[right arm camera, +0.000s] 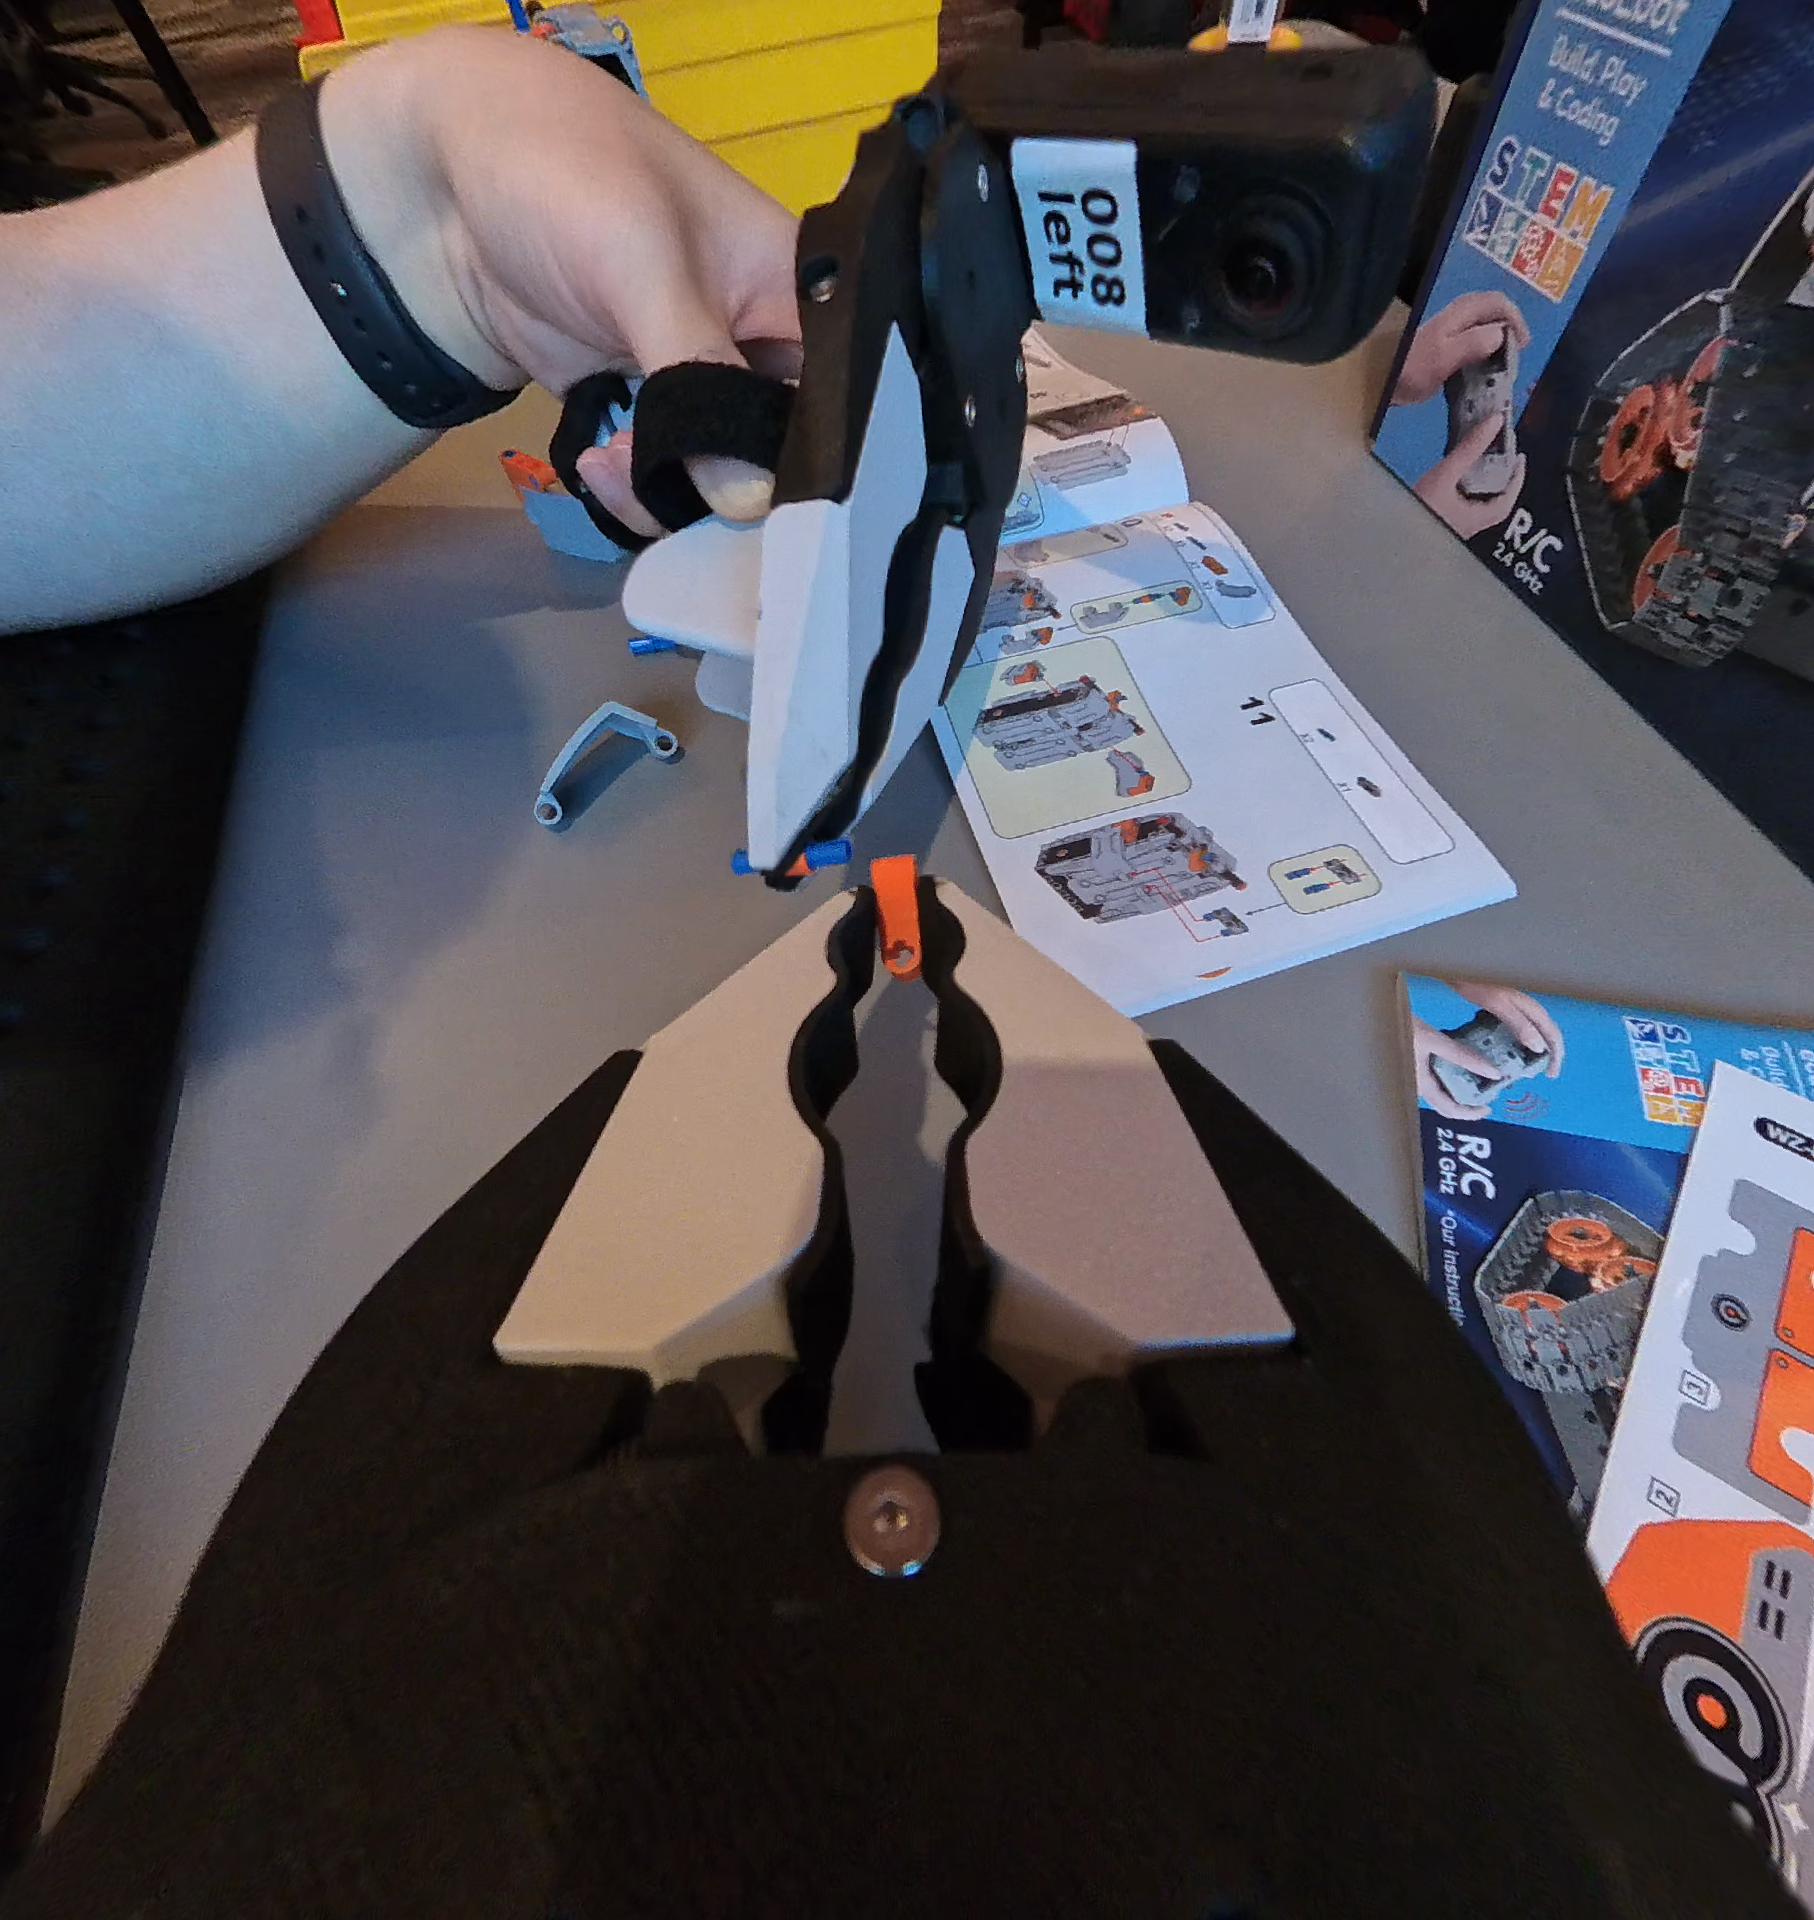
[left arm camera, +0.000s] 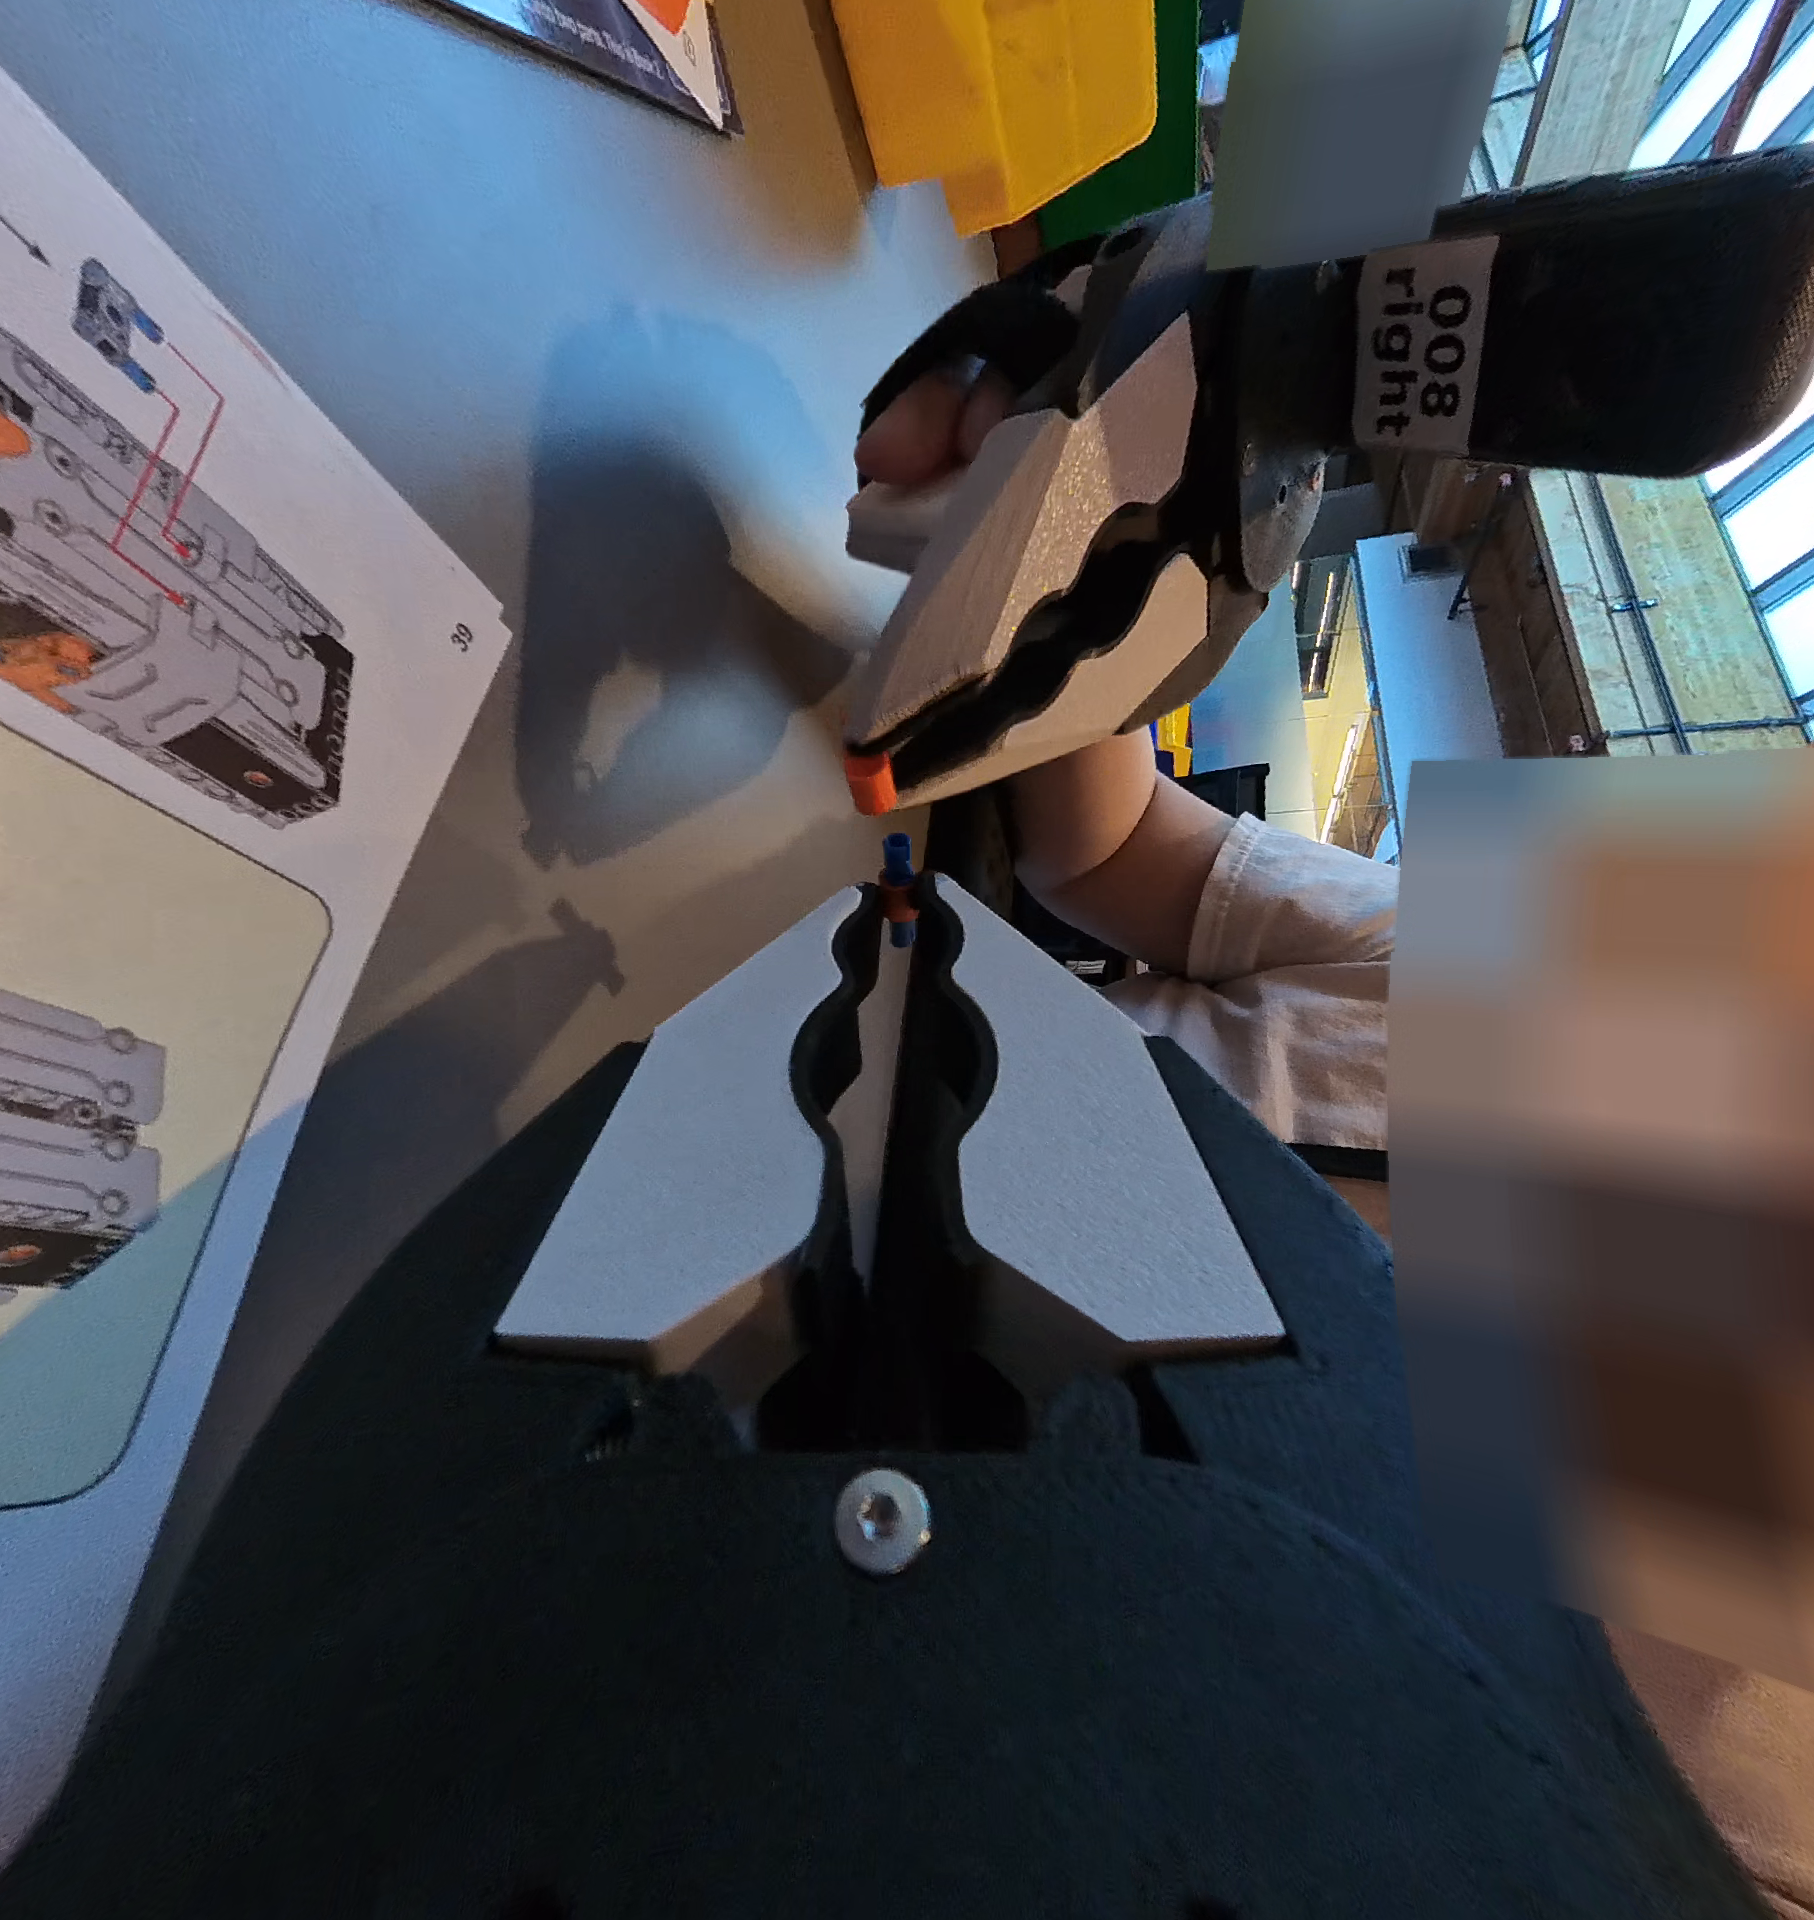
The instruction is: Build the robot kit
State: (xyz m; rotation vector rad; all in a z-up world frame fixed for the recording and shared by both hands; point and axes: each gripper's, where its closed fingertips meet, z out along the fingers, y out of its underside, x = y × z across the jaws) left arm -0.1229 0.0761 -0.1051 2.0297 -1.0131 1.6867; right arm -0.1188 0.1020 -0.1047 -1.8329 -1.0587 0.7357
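Observation:
My left gripper [left arm camera: 898, 902] is shut on a small blue pin with an orange collar [left arm camera: 897, 896], held at its fingertips above the table. My right gripper [right arm camera: 895, 909] is shut on a small orange connector piece [right arm camera: 895, 912]. The two grippers meet tip to tip, a short gap apart. In the left wrist view the right gripper [left arm camera: 872, 774] comes in from the upper right with the orange piece [left arm camera: 870, 781] just above the blue pin. In the right wrist view the left gripper [right arm camera: 789, 868] comes down from above with the blue pin [right arm camera: 825, 854] just left of the orange piece.
An open instruction booklet [right arm camera: 1225, 748] lies on the grey table [right arm camera: 383, 935], also in the left wrist view [left arm camera: 103, 727]. A grey curved part [right arm camera: 602, 758] and a loose blue pin [right arm camera: 651, 645] lie left. A kit box [right arm camera: 1661, 364], leaflets [right arm camera: 1661, 1299] and yellow bins [left arm camera: 996, 94] stand around. The tips of both grippers are at nearly the same place.

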